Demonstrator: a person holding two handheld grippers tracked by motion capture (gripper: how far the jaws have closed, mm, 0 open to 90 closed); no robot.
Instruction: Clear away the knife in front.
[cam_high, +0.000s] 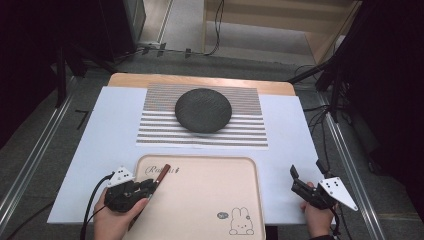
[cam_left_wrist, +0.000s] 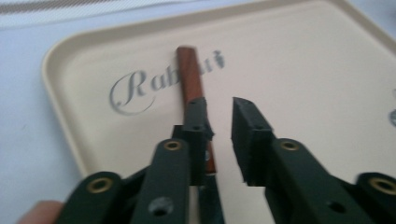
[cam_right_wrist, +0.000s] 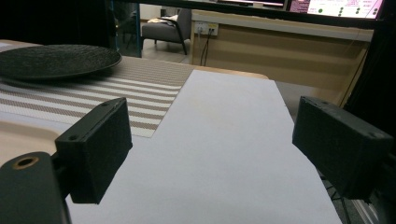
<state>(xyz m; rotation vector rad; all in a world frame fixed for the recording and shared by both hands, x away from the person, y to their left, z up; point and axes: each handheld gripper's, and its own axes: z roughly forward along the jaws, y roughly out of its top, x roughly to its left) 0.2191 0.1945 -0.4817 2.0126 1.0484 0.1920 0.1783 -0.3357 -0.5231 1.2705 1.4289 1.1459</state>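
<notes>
A reddish-brown stick (cam_high: 164, 172) with a darker lower part lies slanted on the beige rabbit-print tray (cam_high: 200, 195), near its left rim. My left gripper (cam_high: 151, 185) hovers over that rim. In the left gripper view the stick (cam_left_wrist: 190, 74) runs under the left jaw, not between the two. The left gripper (cam_left_wrist: 219, 109) is open with bare tray (cam_left_wrist: 303, 60) showing in the gap. My right gripper (cam_high: 306, 169) is held at the table's near right, off the tray. In its own view the right gripper (cam_right_wrist: 212, 140) stands wide open over the white sheet.
A black round plate (cam_high: 203, 110) sits on a striped placemat (cam_high: 160, 132) at the middle back, seen also as the plate (cam_right_wrist: 56, 59) on the placemat (cam_right_wrist: 116, 93). A white sheet (cam_high: 100, 140) covers the table. Cables and stands surround the table on the floor.
</notes>
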